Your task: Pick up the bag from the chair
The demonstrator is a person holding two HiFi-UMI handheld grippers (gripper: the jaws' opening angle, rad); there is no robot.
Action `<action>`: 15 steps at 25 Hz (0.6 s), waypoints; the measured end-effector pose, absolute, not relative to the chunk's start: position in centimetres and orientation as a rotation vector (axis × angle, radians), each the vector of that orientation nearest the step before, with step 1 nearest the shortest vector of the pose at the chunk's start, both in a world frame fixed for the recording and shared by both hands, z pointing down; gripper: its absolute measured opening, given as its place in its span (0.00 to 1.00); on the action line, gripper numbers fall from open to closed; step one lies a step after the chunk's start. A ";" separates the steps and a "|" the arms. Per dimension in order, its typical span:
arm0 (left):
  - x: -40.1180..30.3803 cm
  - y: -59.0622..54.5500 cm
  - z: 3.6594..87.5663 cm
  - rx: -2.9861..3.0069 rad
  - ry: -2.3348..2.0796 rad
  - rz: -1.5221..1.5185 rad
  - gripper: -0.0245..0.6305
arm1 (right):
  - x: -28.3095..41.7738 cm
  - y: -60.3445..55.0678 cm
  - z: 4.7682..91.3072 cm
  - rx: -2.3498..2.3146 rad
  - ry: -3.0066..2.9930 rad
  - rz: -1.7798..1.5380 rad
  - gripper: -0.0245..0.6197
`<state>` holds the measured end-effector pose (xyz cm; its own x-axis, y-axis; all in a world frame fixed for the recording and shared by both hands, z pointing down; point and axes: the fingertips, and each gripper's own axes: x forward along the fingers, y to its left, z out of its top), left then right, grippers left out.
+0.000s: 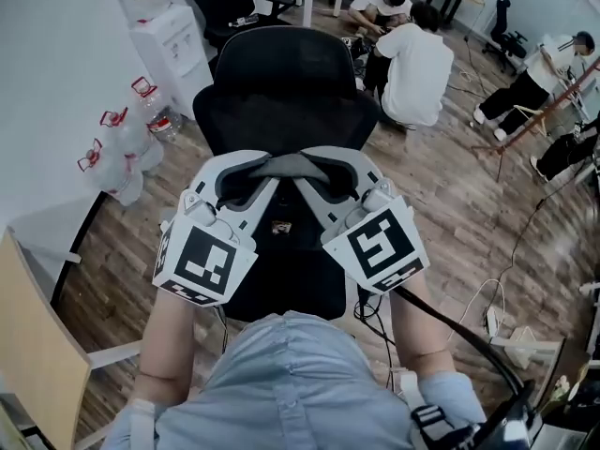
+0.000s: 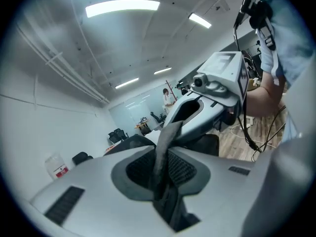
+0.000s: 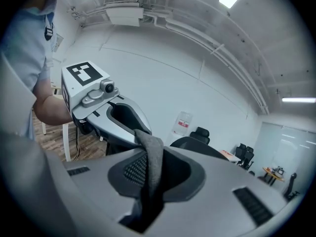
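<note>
In the head view both grippers are raised close together above a black office chair (image 1: 281, 82). A grey bag strap (image 1: 291, 165) runs between them. My left gripper (image 1: 246, 174) is shut on one end of it and my right gripper (image 1: 336, 174) on the other. Below them hangs the black bag (image 1: 281, 284), partly hidden by the grippers and my arms. In the left gripper view the strap (image 2: 163, 147) is pinched between the left gripper's (image 2: 160, 181) pads and leads to the right gripper (image 2: 217, 83). In the right gripper view the strap (image 3: 150, 157) sits pinched in the right gripper (image 3: 148, 181).
A water dispenser (image 1: 173, 40) and spare water bottles (image 1: 117, 148) stand at the left wall. People crouch on the wooden floor behind the chair (image 1: 412, 64). Cables and a power strip (image 1: 492, 322) lie at the right. A light wooden board (image 1: 37, 364) leans at the lower left.
</note>
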<state>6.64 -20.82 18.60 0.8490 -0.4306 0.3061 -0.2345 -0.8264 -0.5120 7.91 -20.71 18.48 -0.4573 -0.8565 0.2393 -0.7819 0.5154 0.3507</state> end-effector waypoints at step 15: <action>6.6 -18.5 20.3 -2.579 0.508 -0.622 0.14 | 7.6 -18.4 20.2 1.338 -2.327 -0.231 0.11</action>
